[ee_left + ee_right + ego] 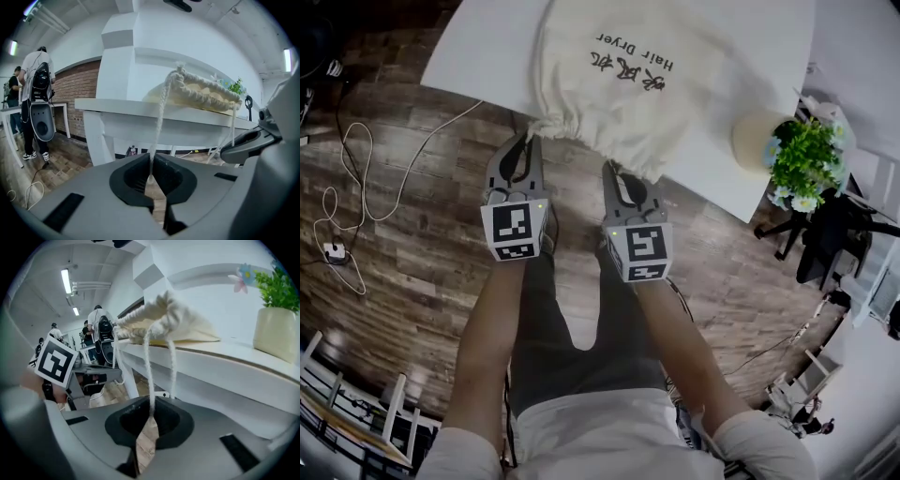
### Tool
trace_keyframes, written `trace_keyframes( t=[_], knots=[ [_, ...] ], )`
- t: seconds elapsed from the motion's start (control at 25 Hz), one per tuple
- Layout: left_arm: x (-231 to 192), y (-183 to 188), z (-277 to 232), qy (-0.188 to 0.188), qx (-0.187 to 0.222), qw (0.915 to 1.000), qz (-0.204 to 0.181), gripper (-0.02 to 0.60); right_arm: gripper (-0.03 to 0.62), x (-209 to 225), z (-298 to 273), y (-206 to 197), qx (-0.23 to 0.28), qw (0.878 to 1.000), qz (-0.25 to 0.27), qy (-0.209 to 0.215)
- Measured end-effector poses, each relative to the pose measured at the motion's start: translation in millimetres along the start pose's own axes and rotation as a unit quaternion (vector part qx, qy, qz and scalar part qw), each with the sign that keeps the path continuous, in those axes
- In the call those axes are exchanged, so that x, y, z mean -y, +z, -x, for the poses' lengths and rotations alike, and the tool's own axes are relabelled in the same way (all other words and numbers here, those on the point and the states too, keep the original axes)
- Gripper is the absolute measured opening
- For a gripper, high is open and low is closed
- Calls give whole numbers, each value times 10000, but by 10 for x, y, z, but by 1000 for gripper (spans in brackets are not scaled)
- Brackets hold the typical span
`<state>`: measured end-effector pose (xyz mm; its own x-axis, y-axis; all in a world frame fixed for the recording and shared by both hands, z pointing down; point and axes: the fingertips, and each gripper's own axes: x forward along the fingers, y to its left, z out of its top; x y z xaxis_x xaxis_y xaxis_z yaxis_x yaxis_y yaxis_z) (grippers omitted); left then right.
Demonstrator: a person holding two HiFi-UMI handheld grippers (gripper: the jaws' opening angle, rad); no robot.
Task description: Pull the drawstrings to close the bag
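On the smooth, flat white surface [478, 47] at twelve o'clock lies the soft cream cloth bag [609, 84], its puckered mouth at the edge toward six, where the grey left hand-held gripper [528, 142] and right hand-held gripper [614, 171] are clamped on the twisted-rope left drawstring [159, 126] and right drawstring [149, 366].

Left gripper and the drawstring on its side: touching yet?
Touching. The left gripper view shows it: the left gripper has its jaws together, and the drawstring runs from the bag straight down into the seam between them, pinched there.
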<state>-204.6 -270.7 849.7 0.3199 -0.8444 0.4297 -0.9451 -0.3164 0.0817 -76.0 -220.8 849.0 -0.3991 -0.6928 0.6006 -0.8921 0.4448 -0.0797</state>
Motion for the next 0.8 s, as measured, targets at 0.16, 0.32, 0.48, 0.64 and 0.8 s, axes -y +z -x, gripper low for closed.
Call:
trace_keyframes(
  t=[0.16, 0.32, 0.48, 0.64, 0.8],
  knots=[
    [-272, 146, 292, 261, 134, 9994, 189, 25, 44, 219, 421, -49, -92, 9992, 183, -357],
    [-585, 366, 663, 699, 338, 9961, 410, 25, 41, 522, 887, 118, -71, 9950, 525, -847],
    [-781, 757, 894, 897, 676, 9922, 532, 23, 41, 702, 1202, 506, 255, 9880, 939, -1201],
    [-858, 1172, 1014, 900, 962, 9899, 524, 23, 41, 831, 1364, 912, 522, 9769, 1279, -1631],
    [-866, 1559, 1199, 1030, 1107, 9874, 459, 21, 41, 984, 1676, 1431, 887, 9651, 1489, -1961]
  ],
)
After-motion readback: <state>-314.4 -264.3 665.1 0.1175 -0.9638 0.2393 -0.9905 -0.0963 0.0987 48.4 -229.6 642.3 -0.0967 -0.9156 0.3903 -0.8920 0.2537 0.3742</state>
